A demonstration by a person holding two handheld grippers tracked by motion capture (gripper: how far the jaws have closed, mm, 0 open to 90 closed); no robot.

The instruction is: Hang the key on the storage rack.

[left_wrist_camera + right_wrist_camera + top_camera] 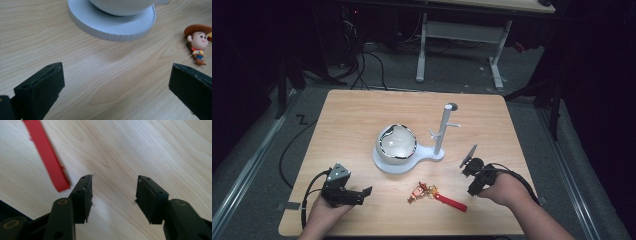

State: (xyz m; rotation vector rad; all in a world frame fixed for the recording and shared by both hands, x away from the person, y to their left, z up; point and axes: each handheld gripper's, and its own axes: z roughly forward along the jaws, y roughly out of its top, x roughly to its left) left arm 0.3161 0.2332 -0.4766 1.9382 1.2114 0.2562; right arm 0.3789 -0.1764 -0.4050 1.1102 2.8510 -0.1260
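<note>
On table front, we are holding both grippers apart, gripping nothing: left gripper (362, 194), right gripper (113, 192). Cowboy keychain (434, 194) lying flat, not yet hung on stand (443, 131).

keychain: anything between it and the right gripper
Nothing visible. The keychain lies flat on bare table, and the open right gripper has its red strap just beside its jaws with only wood between.
</note>
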